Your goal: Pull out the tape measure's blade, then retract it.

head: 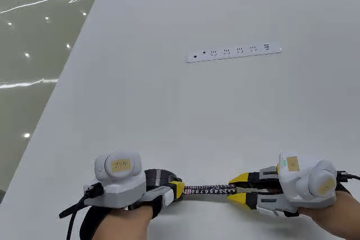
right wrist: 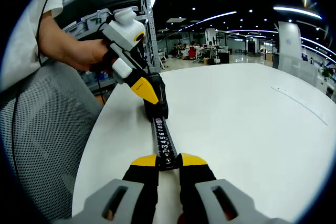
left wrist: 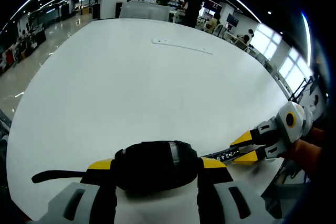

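Note:
The black tape measure case (head: 162, 181) sits at the near edge of the white table, and my left gripper (head: 171, 190) is shut on it; in the left gripper view the case (left wrist: 156, 163) bulges between the yellow-tipped jaws. A short length of black blade (head: 208, 190) with white numbers runs from the case to my right gripper (head: 243, 189), which is shut on the blade's end. In the right gripper view the blade (right wrist: 164, 142) leads from my right gripper (right wrist: 168, 164) to the case (right wrist: 156, 103) held by the left gripper (right wrist: 148, 92).
A white power strip (head: 234, 53) lies flat toward the far middle of the table (head: 169, 99). The table's left edge drops to a glossy floor (head: 34, 37). A grey mesh chair (right wrist: 47, 145) stands by the table's near side.

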